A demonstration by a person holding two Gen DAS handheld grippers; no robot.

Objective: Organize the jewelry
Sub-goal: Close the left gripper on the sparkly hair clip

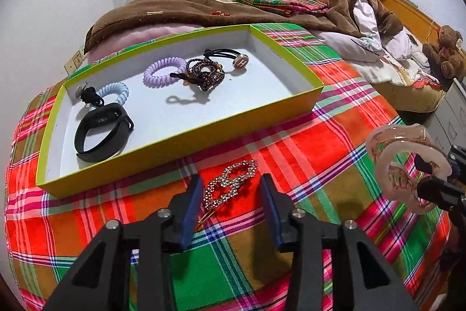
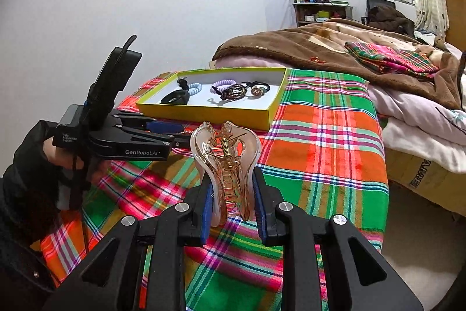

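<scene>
Your left gripper is low over the plaid cloth, jaws open, w/ the sparkly hair clip lying on the cloth right between them. The blue pads don't touch it.

Your right gripper has its jaws squeezed on the pink claw clip. The clip stands up in the jaws, off the cloth. In the left view you see it at the right edge.

Just past the sparkly clip sits the yellow box, white inside. In it, near to far: black wristband, blue coil hair tie w/ a black hair tie on it, purple coil hair tie, dark bead bracelet, and a black hair tie w/ an "H" button.

Behind the box is the bed w/ a brown blanket and a folded plaid cloth. A teddy bear sits far right.
</scene>
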